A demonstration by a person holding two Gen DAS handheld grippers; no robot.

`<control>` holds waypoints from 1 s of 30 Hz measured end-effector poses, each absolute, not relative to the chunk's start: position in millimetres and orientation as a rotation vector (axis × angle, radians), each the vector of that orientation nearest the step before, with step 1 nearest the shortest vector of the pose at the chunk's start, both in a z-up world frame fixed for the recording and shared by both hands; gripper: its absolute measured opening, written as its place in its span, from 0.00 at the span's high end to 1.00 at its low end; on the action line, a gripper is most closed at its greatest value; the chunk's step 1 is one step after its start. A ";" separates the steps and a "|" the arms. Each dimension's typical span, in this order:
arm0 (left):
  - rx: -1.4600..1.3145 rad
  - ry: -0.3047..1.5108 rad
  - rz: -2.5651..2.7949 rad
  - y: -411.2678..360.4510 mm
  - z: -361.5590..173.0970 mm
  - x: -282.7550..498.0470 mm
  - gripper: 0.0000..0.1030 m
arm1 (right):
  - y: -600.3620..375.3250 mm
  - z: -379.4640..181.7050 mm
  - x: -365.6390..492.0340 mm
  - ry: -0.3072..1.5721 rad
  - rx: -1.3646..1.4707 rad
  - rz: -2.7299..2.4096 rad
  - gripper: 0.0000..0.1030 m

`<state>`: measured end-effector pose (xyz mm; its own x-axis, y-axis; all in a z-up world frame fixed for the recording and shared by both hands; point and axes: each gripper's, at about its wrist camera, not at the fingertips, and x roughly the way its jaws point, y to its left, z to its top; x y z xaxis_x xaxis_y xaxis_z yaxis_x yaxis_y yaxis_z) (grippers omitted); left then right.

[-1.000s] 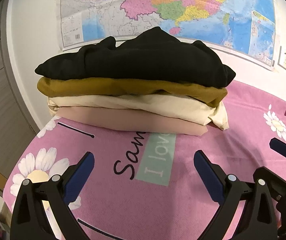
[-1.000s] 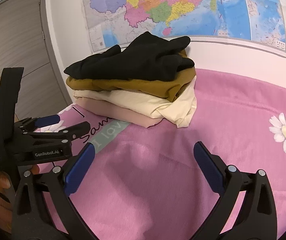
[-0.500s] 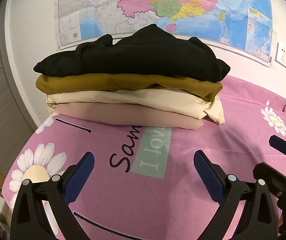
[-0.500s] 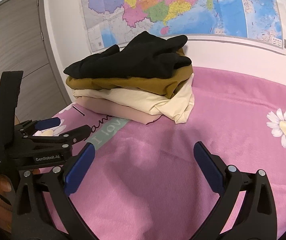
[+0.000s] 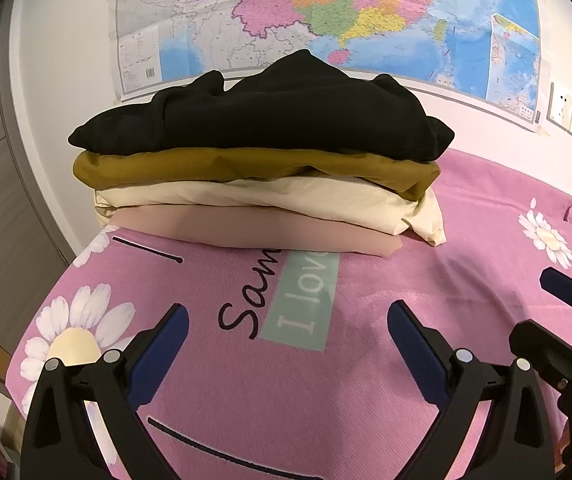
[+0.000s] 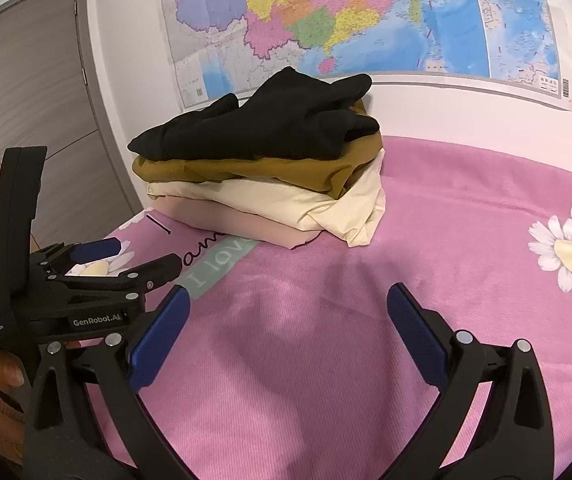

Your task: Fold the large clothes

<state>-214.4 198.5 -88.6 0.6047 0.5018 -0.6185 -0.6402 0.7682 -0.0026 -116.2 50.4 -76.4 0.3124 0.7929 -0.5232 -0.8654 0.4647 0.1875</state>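
left tongs (image 5: 283, 334): ours, spread wide, empty, above the pink bedspread (image 5: 326, 392).
right tongs (image 6: 286, 320): same, nothing held.
step: we judge stacking done; next needs a fresh garment, none in view.
stack (image 5: 261, 172): at far bed edge; black knit (image 5: 286, 120), rumpled, tops smooth mustard, cream, pink folds.
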 end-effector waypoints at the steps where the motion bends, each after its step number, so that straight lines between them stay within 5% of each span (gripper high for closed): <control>1: -0.233 0.639 0.667 198.0 -88.6 -214.3 0.07 | 50.3 -76.5 -116.1 0.606 -0.137 1.099 0.06; 30: -0.233 0.653 0.654 191.2 -93.3 -213.5 0.07 | 44.2 -76.9 -116.2 0.612 -0.125 1.090 0.06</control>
<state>-213.5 191.2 -93.3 0.6045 0.4884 -0.6293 -0.6297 0.7768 -0.0019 -116.2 44.2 -76.9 0.3163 0.7917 -0.5226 -0.8585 0.4733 0.1973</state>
